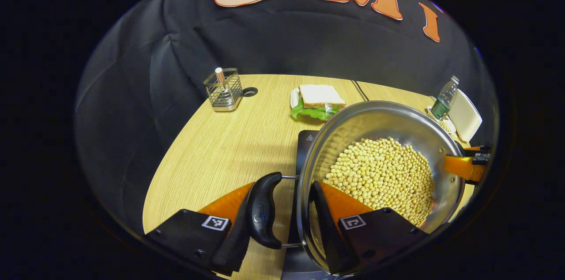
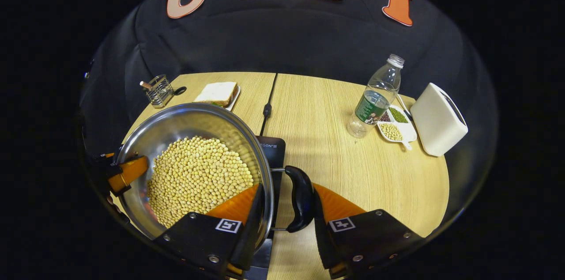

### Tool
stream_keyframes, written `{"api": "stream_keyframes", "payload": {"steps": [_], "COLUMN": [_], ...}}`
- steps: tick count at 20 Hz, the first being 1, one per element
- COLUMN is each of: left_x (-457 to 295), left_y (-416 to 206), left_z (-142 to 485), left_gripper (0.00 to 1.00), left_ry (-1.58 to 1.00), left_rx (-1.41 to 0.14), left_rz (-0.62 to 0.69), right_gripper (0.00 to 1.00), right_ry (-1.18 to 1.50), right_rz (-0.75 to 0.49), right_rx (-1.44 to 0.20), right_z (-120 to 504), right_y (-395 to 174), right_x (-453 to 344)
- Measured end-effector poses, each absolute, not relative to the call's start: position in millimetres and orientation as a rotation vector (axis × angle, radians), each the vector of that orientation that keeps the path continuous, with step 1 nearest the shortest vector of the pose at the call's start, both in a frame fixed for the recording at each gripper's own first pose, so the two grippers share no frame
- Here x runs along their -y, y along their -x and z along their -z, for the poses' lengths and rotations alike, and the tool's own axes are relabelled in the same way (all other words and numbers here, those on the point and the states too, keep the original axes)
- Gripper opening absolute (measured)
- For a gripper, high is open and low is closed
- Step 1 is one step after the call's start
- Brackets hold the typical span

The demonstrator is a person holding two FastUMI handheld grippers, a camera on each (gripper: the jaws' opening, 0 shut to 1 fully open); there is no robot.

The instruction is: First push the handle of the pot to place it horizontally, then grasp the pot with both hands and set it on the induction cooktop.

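The left tool (image 1: 282,222) stands partly apart, one finger outside the black curved plastic handle (image 1: 264,211) and the other inside the rim of the round polished steel pot (image 1: 388,123), so handle and pot wall sit between them; whether both fingers press is hard to tell. The right tool (image 2: 284,220) mirrors this at the opposite side, straddling the pot's wall and the second black loop handle (image 2: 301,198), again with no clear squeeze visible. In the left gripper view the far tool shows at three o'clock on the pot's rim.

The pot is shallow, mirror-bright, filled with small round pale-yellow dried beans (image 1: 382,176). It sits over the flat black glass induction cooktop (image 2: 271,152), whose edge peeks out beneath.

The pale wood-grain surface (image 2: 335,156) carries a wire-mesh metal holder (image 1: 224,90) at eleven o'clock, a white-bread sandwich with green lettuce on a plate (image 1: 318,101) at twelve, and at two o'clock a clear plastic bottle with a green label (image 2: 376,96), a white divided dish of beans (image 2: 395,127) and a smooth white rounded box (image 2: 439,119).
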State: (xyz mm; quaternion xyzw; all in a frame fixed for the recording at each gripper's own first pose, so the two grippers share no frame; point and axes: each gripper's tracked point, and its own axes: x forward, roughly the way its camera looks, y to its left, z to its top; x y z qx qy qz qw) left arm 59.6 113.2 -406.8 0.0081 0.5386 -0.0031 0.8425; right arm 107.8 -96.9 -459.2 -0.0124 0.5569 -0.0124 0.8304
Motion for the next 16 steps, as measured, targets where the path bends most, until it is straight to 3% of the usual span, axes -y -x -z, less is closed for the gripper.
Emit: {"api": "stream_keyframes", "payload": {"steps": [2, 7, 9, 10, 11, 12, 14, 16], "left_x": [-113.7, -118.5, -117.7, -121.6, -122.9, -122.3, -119.0, -112.2], "left_y": [-59.0, -62.1, -67.2, -71.3, -74.8, -75.0, -74.2, -78.2], "left_z": [406.6, 399.0, 385.0, 377.6, 371.6, 364.4, 350.3, 328.2], "left_gripper": [0.74, 0.87, 0.88, 0.82, 0.89, 0.84, 0.95, 0.98], "left_ry": [-0.013, -0.132, -0.127, -0.137, -0.132, -0.121, -0.102, -0.089], "left_rx": [-1.123, -1.077, -1.049, -1.018, -0.991, -0.97, -0.941, -0.887], "left_rz": [0.016, -0.005, -0.025, -0.042, -0.057, -0.072, -0.088, -0.097], "right_gripper": [0.6, 0.72, 0.76, 0.78, 0.79, 0.82, 0.84, 0.84], "right_ry": [0.02, -0.05, -0.044, -0.033, -0.021, -0.009, 0.011, 0.029], "right_rz": [0.026, -0.003, -0.005, -0.012, -0.013, -0.014, -0.011, -0.01], "right_rx": [-1.172, -1.118, -1.049, -1.014, -0.98, -0.942, -0.87, -0.805], "right_z": [456.7, 441.0, 424.5, 414.8, 404.5, 393.0, 374.5, 346.9], "right_y": [-105.5, -111.5, -115.2, -118.0, -119.8, -120.1, -119.5, -120.1], "right_x": [98.6, 96.3, 102.7, 105.3, 108.2, 112.4, 119.7, 128.8]}}
